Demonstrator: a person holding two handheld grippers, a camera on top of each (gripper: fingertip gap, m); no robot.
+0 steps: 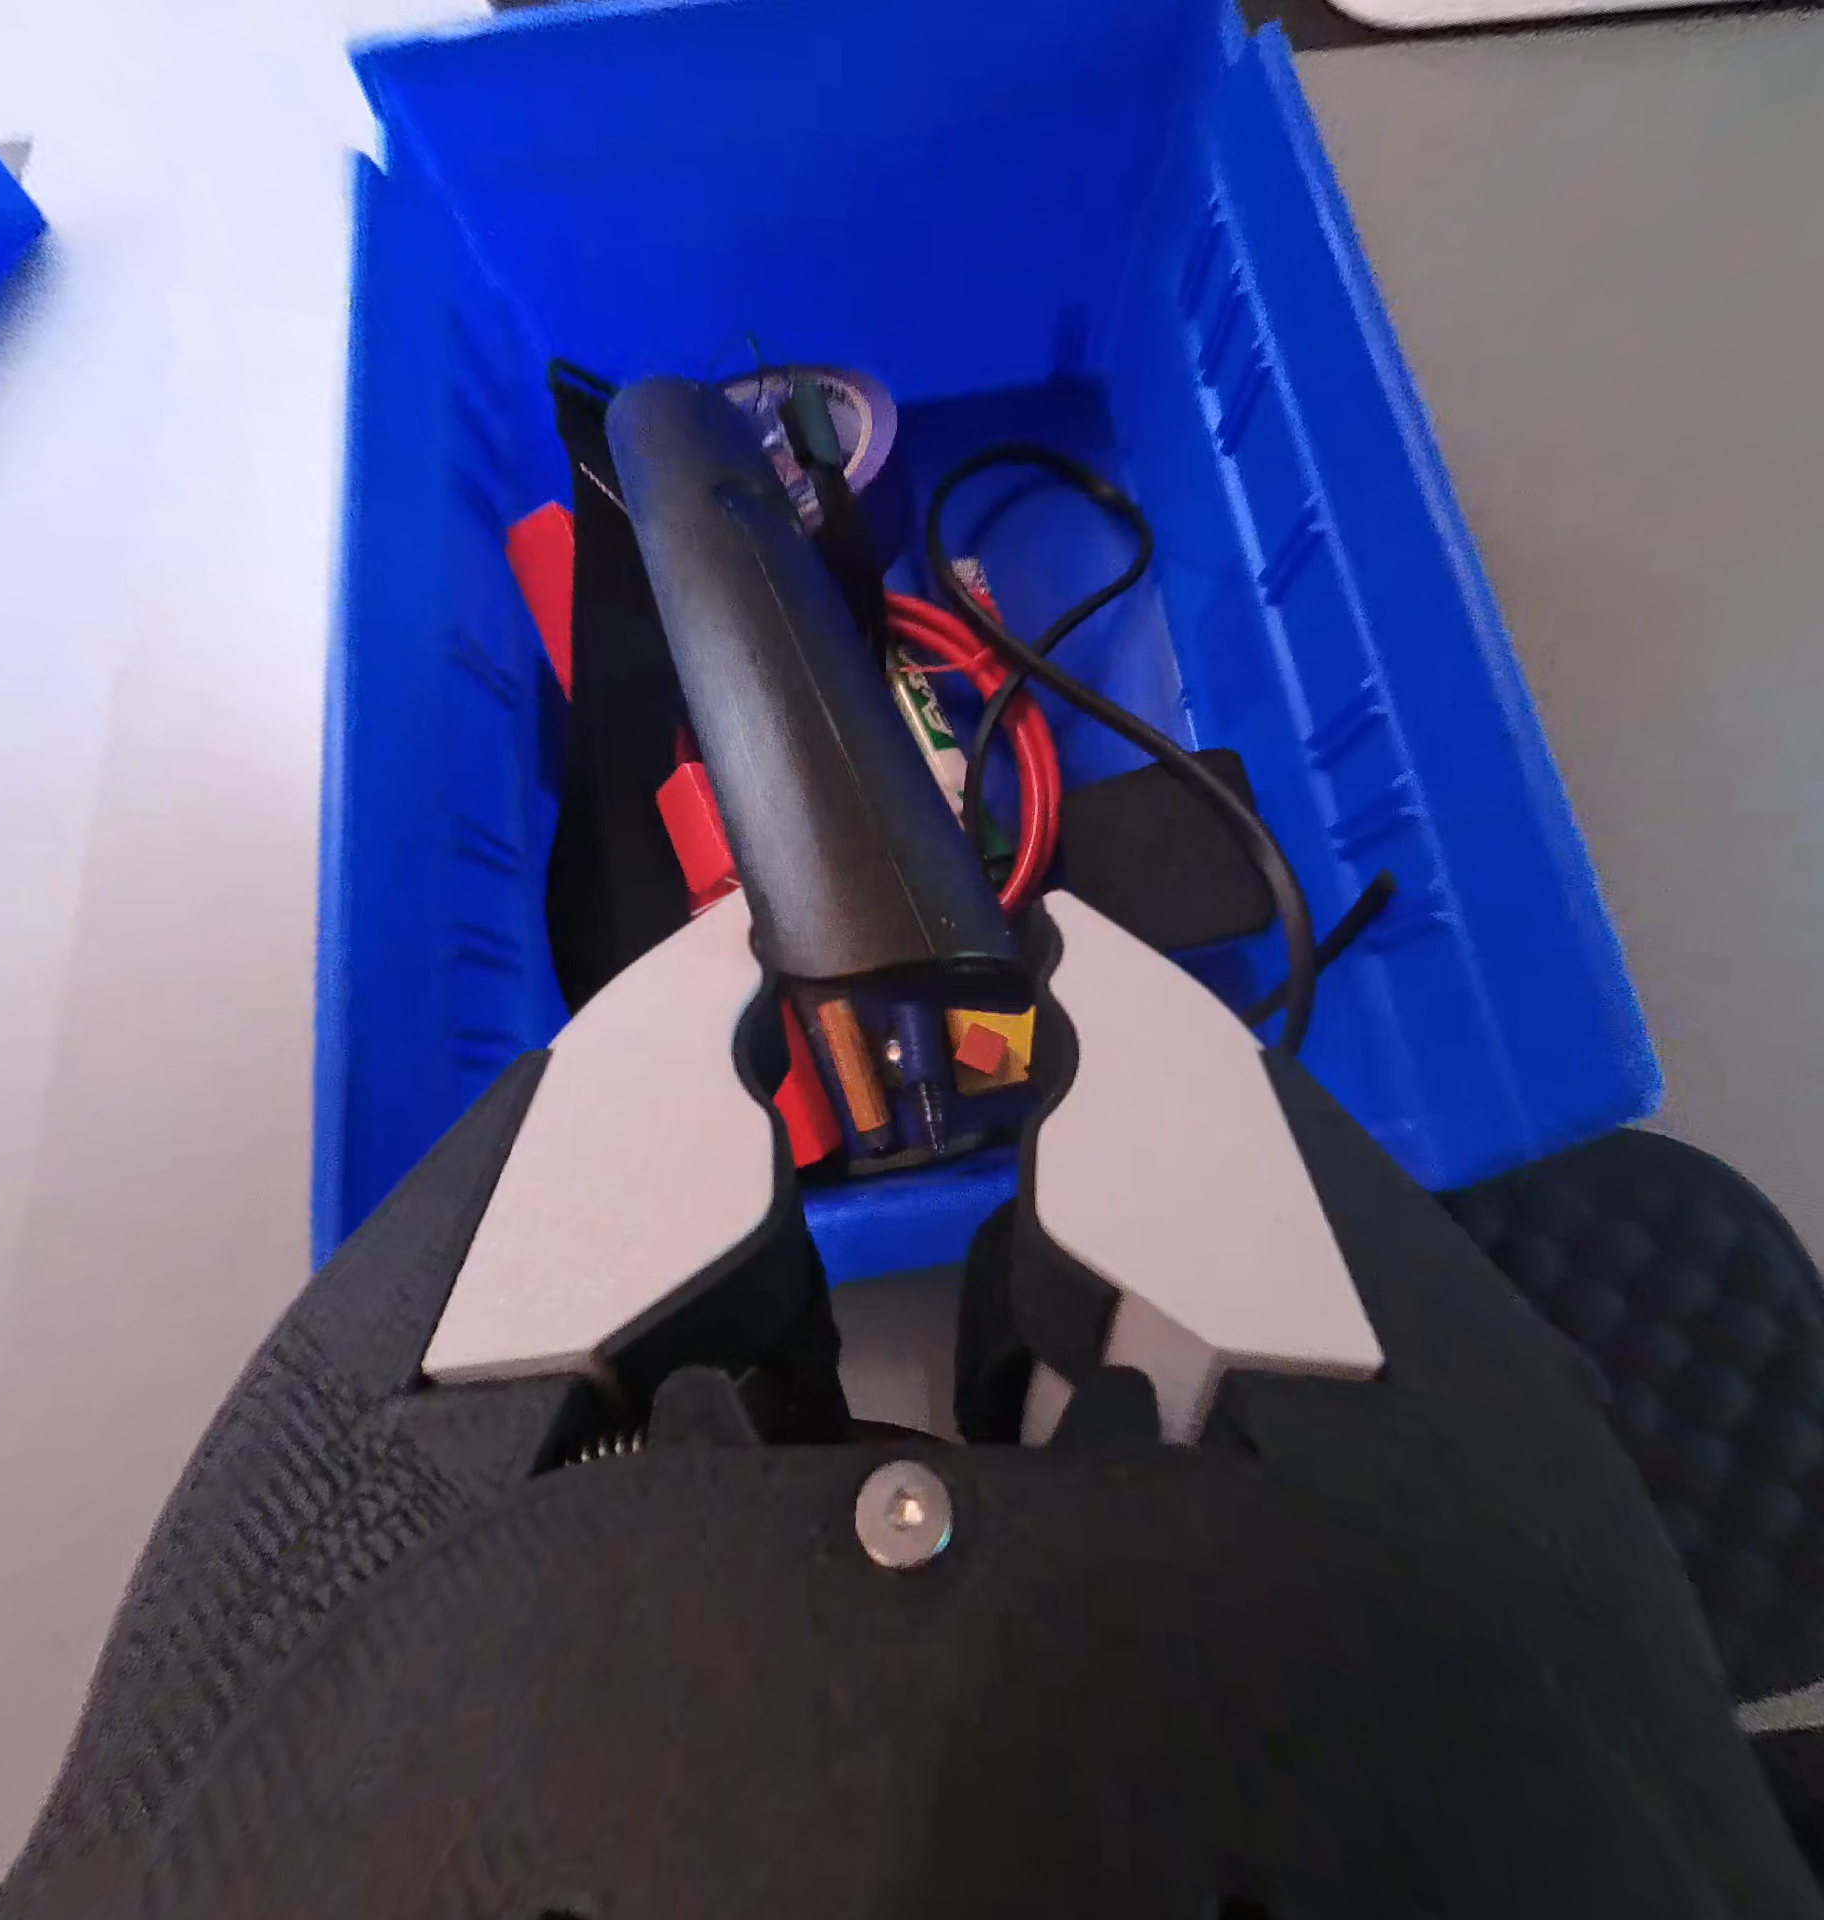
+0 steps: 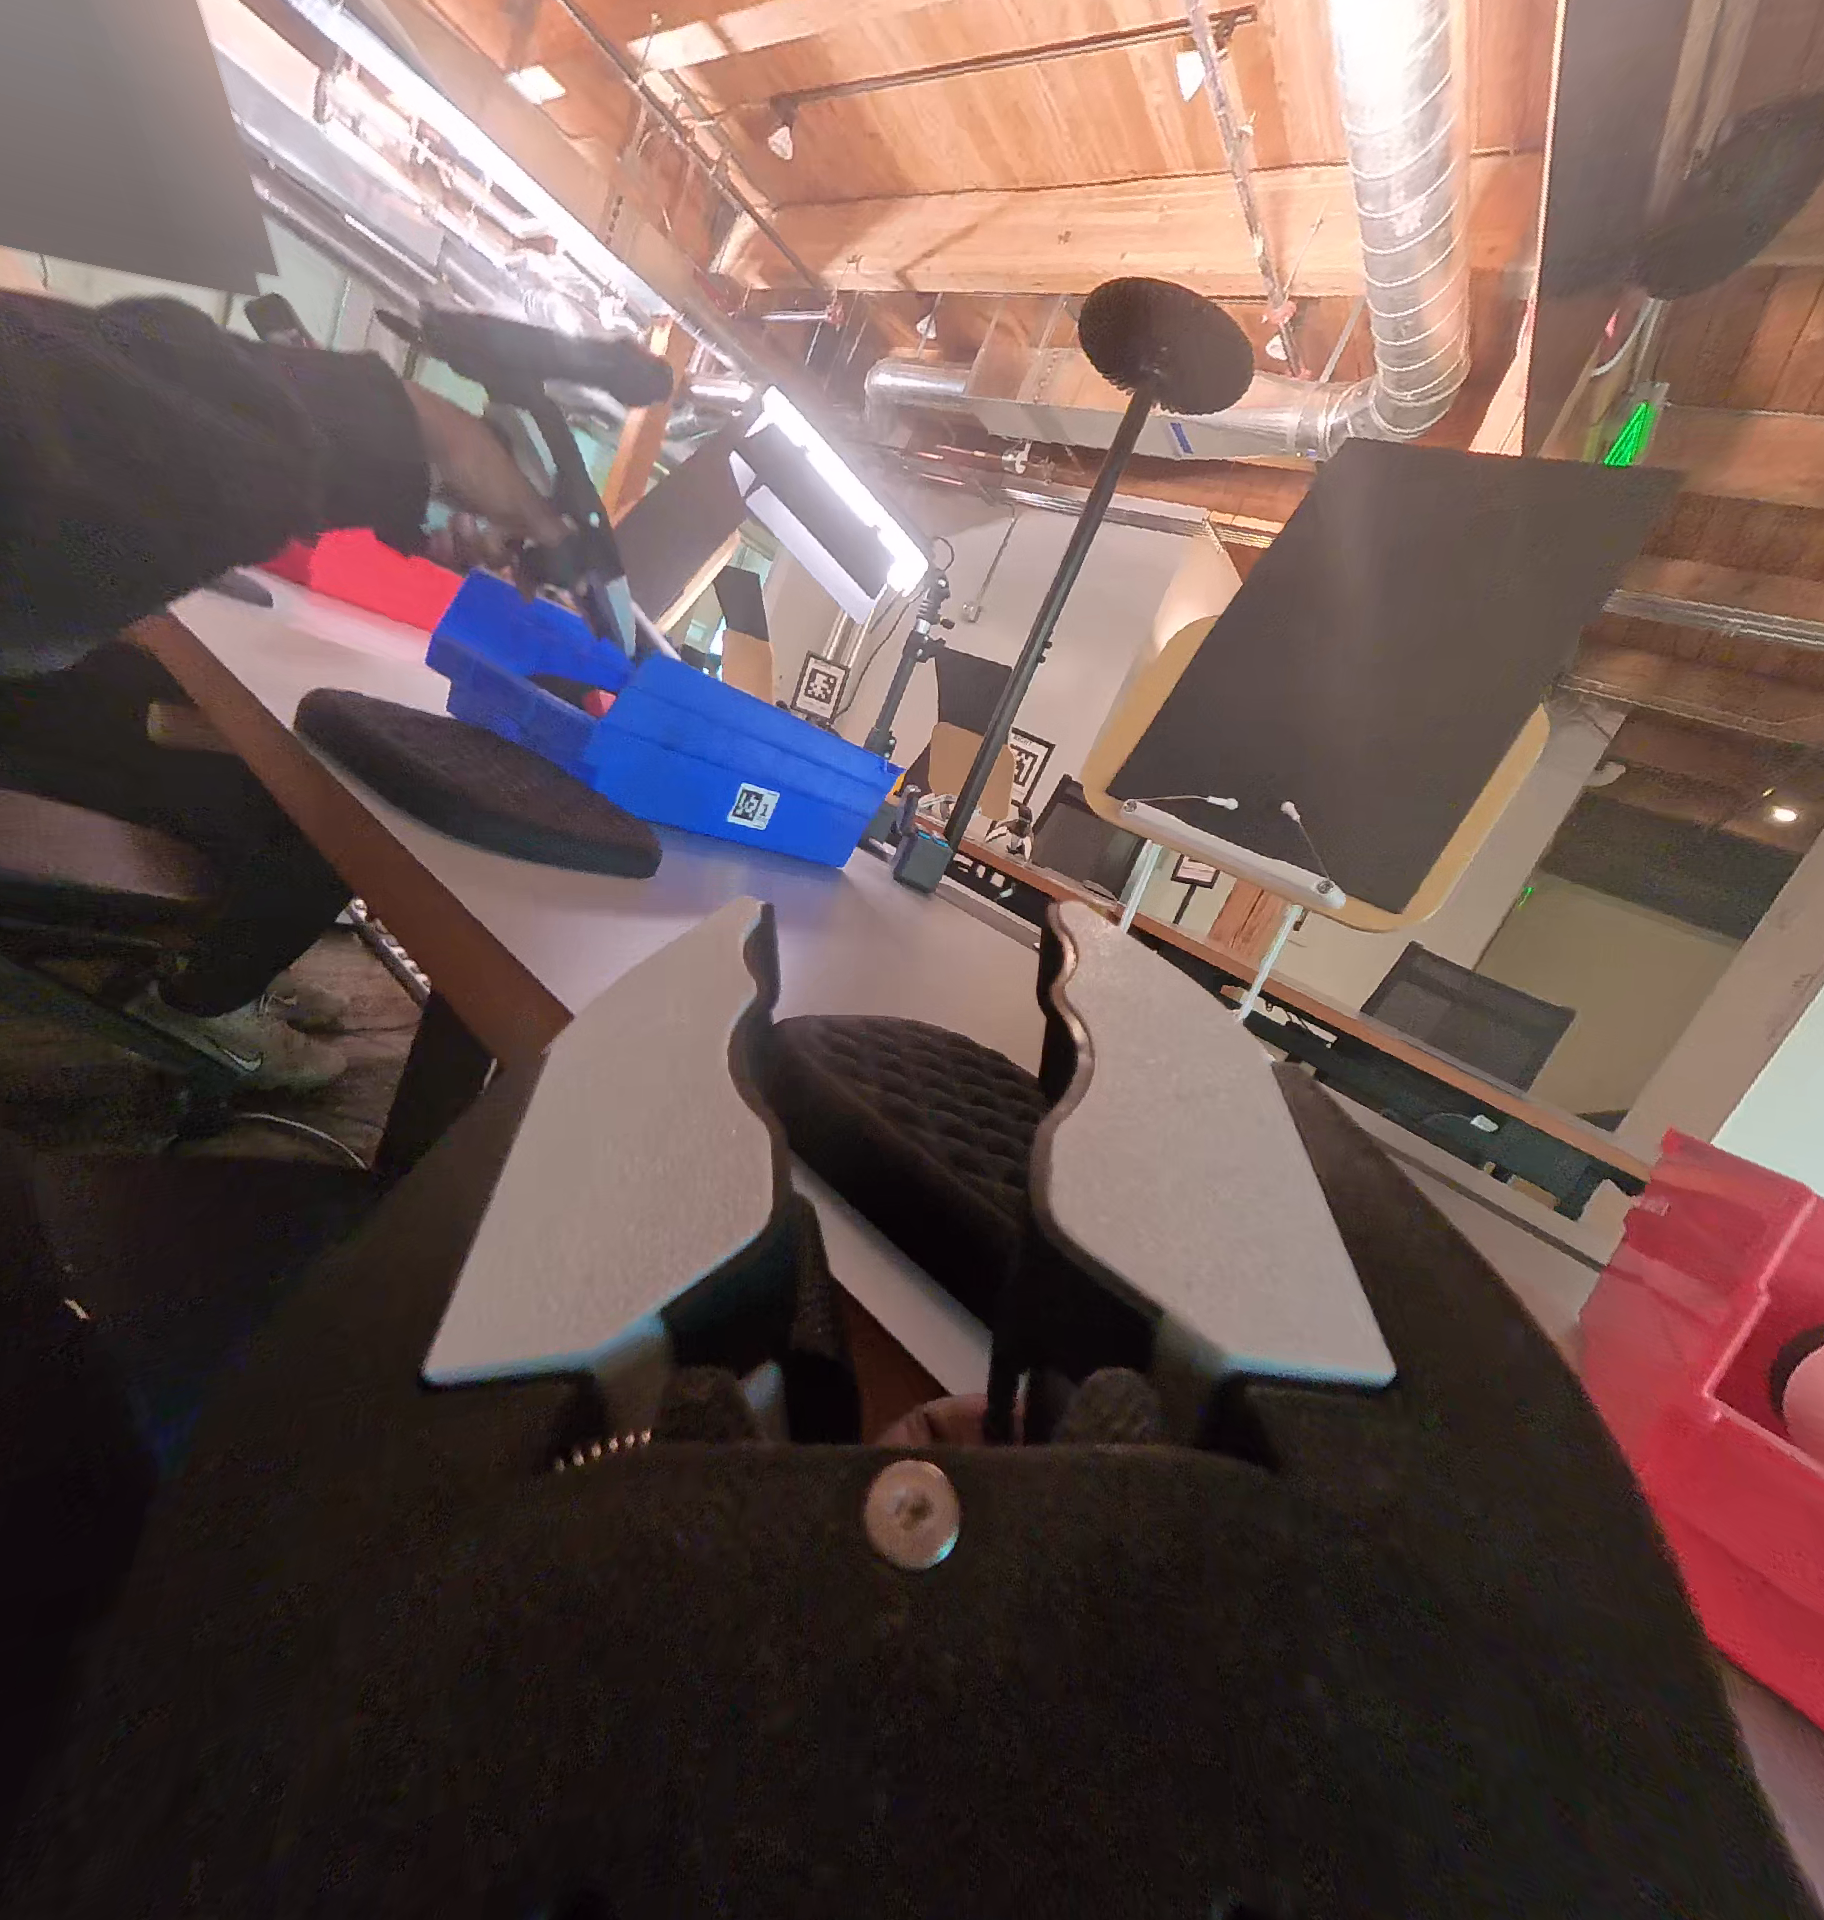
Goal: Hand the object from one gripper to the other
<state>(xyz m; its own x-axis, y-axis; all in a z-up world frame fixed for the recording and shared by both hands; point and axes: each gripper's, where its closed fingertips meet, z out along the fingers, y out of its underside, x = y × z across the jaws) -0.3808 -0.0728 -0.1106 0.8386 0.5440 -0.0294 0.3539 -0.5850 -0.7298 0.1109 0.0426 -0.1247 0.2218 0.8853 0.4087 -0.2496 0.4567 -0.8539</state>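
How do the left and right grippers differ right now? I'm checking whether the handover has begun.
The left gripper is shut on a black cylinder over the blue bin; the right gripper is open and empty. The left points down into the bin, the right along the table. Both share grey fingers.

A bin (image 2: 742,758) stands on the counter (image 2: 887,925) with a pad (image 2: 472,779) just before it; cables (image 1: 1033,623), tape (image 1: 866,436) and batteries (image 1: 856,1070) lie inside.

Left claw (image 1: 903,935), black textured body with grey plate fingers (image 1: 638,1122), points steeply downward, jaws clamped on something held at their tips. Right claw (image 2: 903,961), same build, points level and forward, jaws parted, nothing between them.
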